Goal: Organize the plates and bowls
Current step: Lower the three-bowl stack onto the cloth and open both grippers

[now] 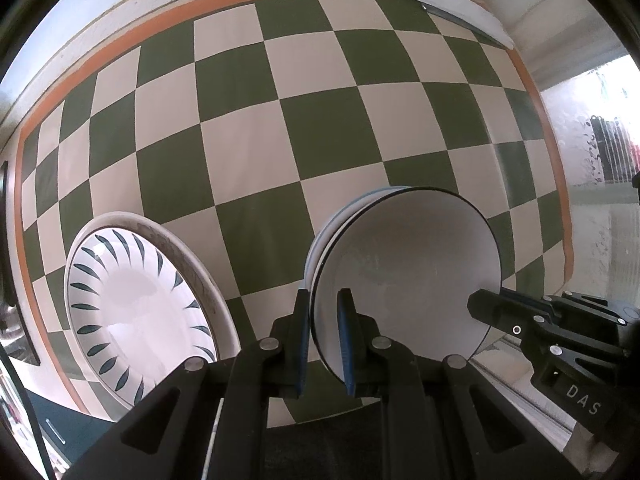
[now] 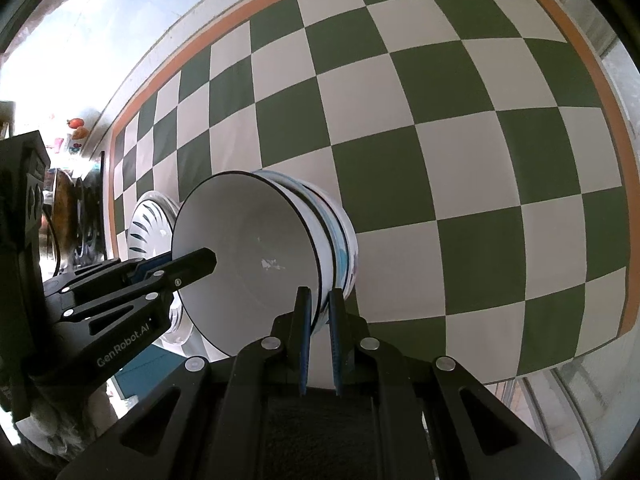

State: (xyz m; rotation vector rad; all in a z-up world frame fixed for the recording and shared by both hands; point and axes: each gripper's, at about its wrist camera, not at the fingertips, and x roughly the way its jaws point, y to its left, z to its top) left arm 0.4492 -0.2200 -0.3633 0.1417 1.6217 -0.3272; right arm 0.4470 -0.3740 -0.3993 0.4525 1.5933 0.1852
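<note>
- Left wrist view: the left tool (image 1: 324, 344) points straight down and pinches the near-left rim of the top bowl (image 1: 404, 272), one blue pad inside the wall and one outside. That bowl sits nested on a stack of bowls (image 1: 344, 216) over the checked cloth (image 1: 248, 128) on the surface.
- The right tool (image 1: 480, 306) comes in from the right and grips the rim on the opposite side. A patterned plate (image 1: 148, 308) lies just left of the stack.
- Risk here: with only thin rim grips, an uneven pull between the two hands could tilt the bowl, slip it from the pads, or drag the stack toward the plate.
- Right wrist view: the right tool (image 2: 320, 336) slants steeply down, its pads pressed on the rim of the top bowl (image 2: 248, 248); whether they also catch the bowl beneath is unclear.
- The left tool (image 2: 204, 260) reaches in from the left.
- If two rims are pinched together, the lower bowl could come along and drop.
</note>
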